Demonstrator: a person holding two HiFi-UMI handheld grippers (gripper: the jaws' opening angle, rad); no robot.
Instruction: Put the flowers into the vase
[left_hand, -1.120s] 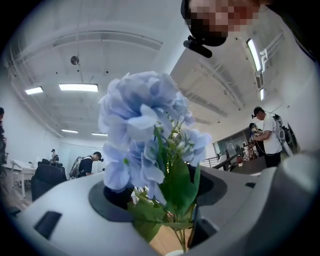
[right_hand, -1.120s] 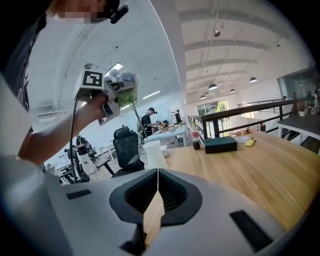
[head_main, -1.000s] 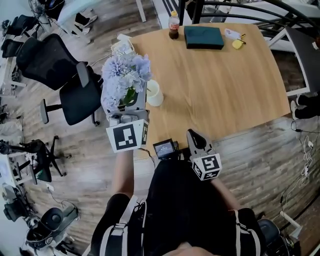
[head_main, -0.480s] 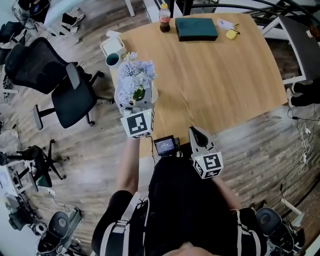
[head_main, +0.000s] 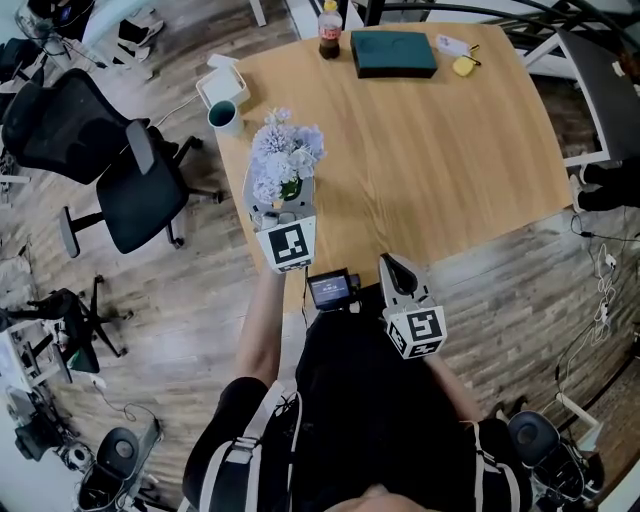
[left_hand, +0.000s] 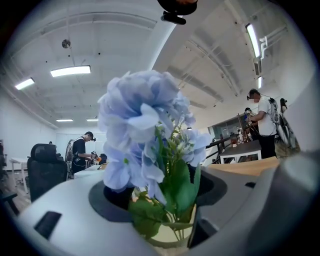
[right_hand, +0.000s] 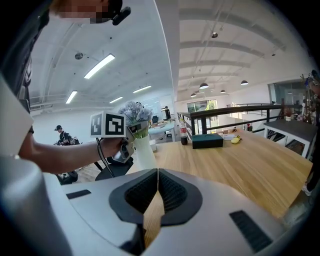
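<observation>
A bunch of pale blue flowers (head_main: 285, 160) with green leaves stands at the left edge of the wooden table (head_main: 440, 160). My left gripper (head_main: 283, 210) is shut on its stems, which run down into the mouth of a white vase (right_hand: 144, 155). In the left gripper view the flowers (left_hand: 145, 130) fill the space between the jaws, and the vase rim (left_hand: 165, 243) shows just beneath. In the head view the vase is hidden under the blooms. My right gripper (head_main: 390, 265) hovers at the table's near edge, shut and empty (right_hand: 157, 180).
At the far end of the table lie a dark green box (head_main: 394, 52), a drinks bottle (head_main: 329, 30) and a yellow object (head_main: 462, 67). A teal mug (head_main: 224, 117) and white tray (head_main: 222, 88) sit far left. An office chair (head_main: 100, 150) stands beside the table.
The left gripper carried the flowers from beside the vase to above it, then lowered them until the stems went into the vase. The right gripper stayed put.
</observation>
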